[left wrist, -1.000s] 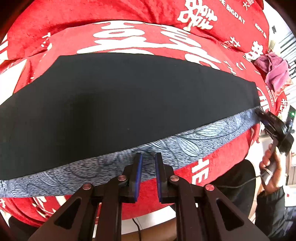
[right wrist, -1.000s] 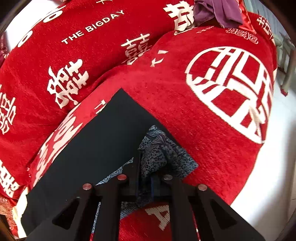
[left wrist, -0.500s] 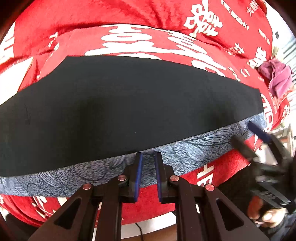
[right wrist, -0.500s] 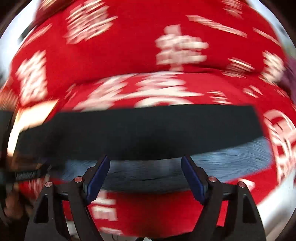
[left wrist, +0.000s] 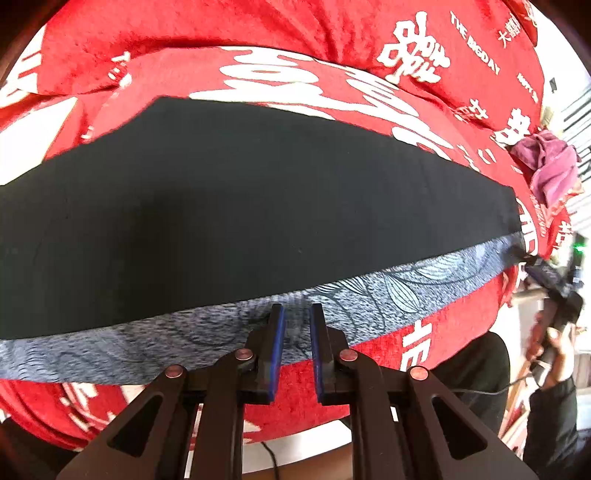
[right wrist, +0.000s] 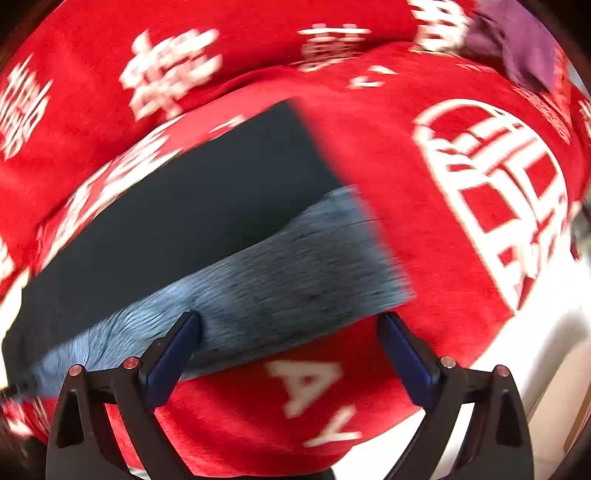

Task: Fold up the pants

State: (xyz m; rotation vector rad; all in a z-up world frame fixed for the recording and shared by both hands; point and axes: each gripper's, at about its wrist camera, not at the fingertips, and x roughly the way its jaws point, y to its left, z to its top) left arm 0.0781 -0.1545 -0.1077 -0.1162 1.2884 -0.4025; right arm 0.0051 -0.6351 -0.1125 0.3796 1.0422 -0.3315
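The pants (left wrist: 229, 225) lie flat and lengthwise on the red blanket (left wrist: 295, 33), black on top with a blue-grey patterned strip (left wrist: 369, 299) along the near edge. My left gripper (left wrist: 295, 314) hovers over that strip near its middle, its jaws narrowly apart and holding nothing. My right gripper (right wrist: 291, 325) is wide open and empty, just in front of the pants' right end (right wrist: 295, 266). It also shows in the left wrist view (left wrist: 550, 280) at the pants' right end.
A purple cloth (left wrist: 546, 166) lies bunched at the blanket's far right, also seen in the right wrist view (right wrist: 517, 40). The blanket's near edge drops to a white floor (right wrist: 535, 350). The right wrist view is motion-blurred.
My right gripper let go of the pants' right corner, opened wide and swung along the pants, then back to the right end. My left gripper stayed over the near edge, slightly open.
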